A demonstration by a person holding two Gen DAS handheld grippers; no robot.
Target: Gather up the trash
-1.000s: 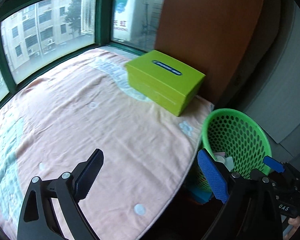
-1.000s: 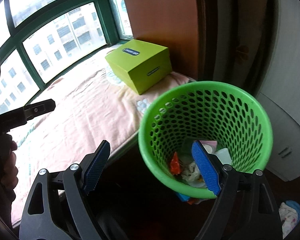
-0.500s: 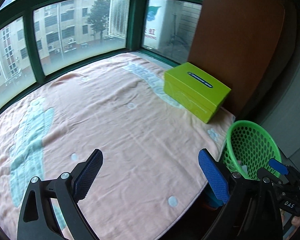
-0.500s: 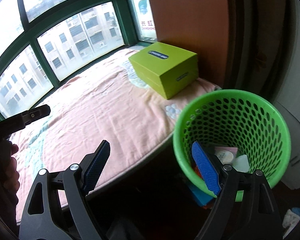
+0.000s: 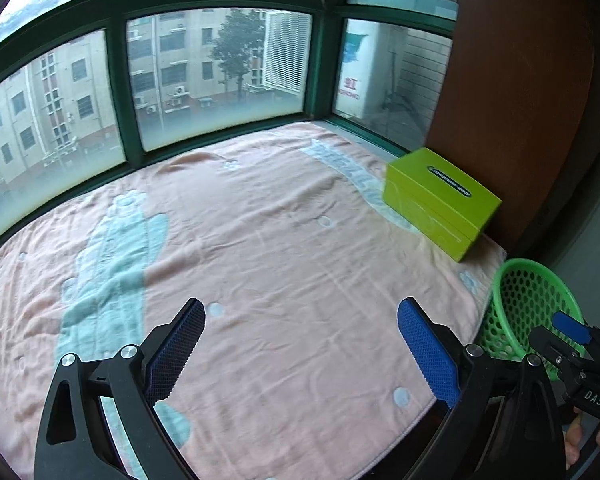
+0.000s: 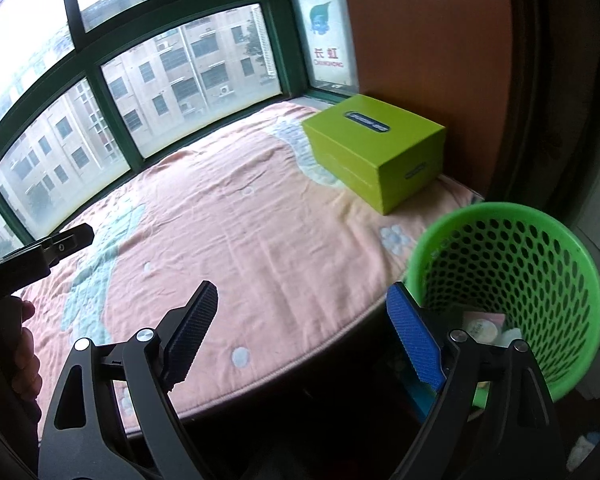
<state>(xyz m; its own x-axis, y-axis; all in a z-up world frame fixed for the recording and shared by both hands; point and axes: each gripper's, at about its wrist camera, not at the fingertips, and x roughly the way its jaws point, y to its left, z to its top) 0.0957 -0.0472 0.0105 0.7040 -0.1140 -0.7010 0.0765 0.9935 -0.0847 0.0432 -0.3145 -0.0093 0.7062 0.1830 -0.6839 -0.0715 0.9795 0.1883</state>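
Note:
A green perforated waste basket (image 6: 540, 280) stands on the floor off the right end of a bed covered by a pink blanket (image 6: 240, 232). Crumpled wrappers and paper (image 6: 480, 324) lie at its bottom. My right gripper (image 6: 301, 288) hovers over the blanket's edge just left of the basket; its jaws are opening with nothing between them. In the left wrist view, my left gripper (image 5: 300, 308) stands open and empty above the pink blanket (image 5: 280, 240), with the basket (image 5: 532, 304) at lower right. No loose trash shows on the blanket.
A lime-green box (image 5: 440, 200) sits on the blanket's far right corner against a brown panel (image 5: 520, 100). Green-framed windows (image 5: 220, 80) curve around the bed's far side. A hand (image 6: 16, 360) holds the left gripper at the right wrist view's left edge.
Both grippers have pulled back and swung left, away from the basket. The basket has slid to the right in both views, and more of the blanket and windows shows.

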